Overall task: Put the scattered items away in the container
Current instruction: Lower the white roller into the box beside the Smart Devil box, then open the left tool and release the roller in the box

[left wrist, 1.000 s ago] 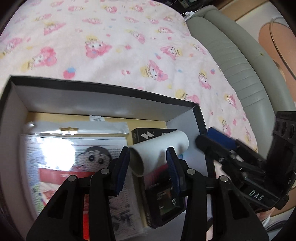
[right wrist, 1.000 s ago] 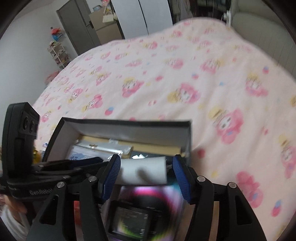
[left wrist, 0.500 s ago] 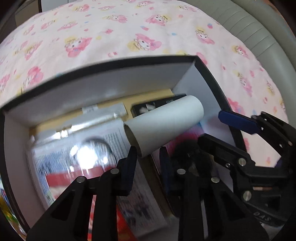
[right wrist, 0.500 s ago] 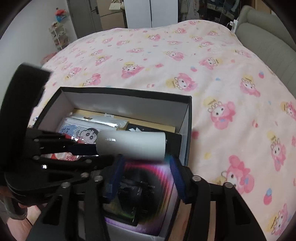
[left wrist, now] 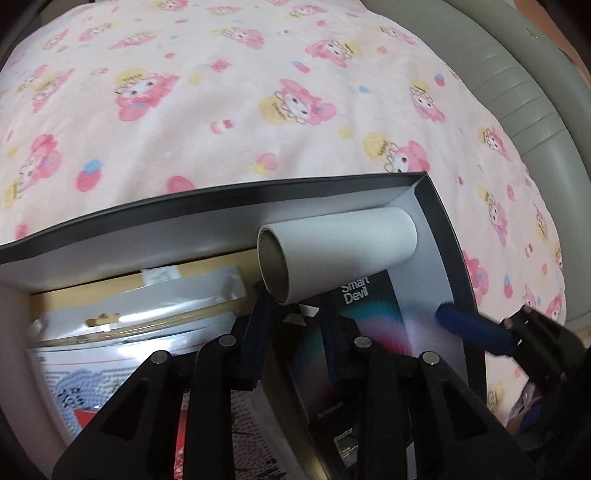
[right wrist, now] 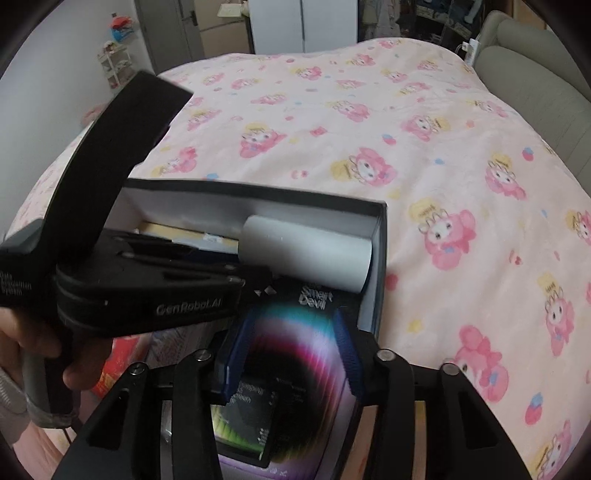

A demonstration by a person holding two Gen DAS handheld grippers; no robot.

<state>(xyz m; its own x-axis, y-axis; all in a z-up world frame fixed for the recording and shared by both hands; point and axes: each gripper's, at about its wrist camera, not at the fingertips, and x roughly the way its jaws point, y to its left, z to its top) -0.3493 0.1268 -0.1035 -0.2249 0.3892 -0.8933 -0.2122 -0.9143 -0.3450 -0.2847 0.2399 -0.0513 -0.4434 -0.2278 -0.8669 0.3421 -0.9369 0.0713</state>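
Observation:
A black box with white inner walls (left wrist: 207, 225) (right wrist: 255, 201) lies on the bed. A white cardboard tube (left wrist: 340, 251) (right wrist: 306, 254) lies in its far right corner, on a black "Smart Devil" package (left wrist: 364, 306) (right wrist: 291, 347). Flat packets (left wrist: 129, 317) fill the left part. My left gripper (left wrist: 295, 332) is open just behind the tube's near end, not holding it. My right gripper (right wrist: 290, 354) is open and empty over the package; one blue pad of it shows in the left wrist view (left wrist: 469, 328).
The box rests on a pink cartoon-print blanket (right wrist: 406, 129) (left wrist: 221, 92). A grey padded headboard (left wrist: 517, 92) (right wrist: 535, 96) runs along the right. Cupboards and a door (right wrist: 258, 26) stand beyond the bed. A hand (right wrist: 37, 339) holds the left gripper.
My left gripper let go of the tube, which now lies in the box's far right corner. Both grippers have drawn back a little; the right one stayed open.

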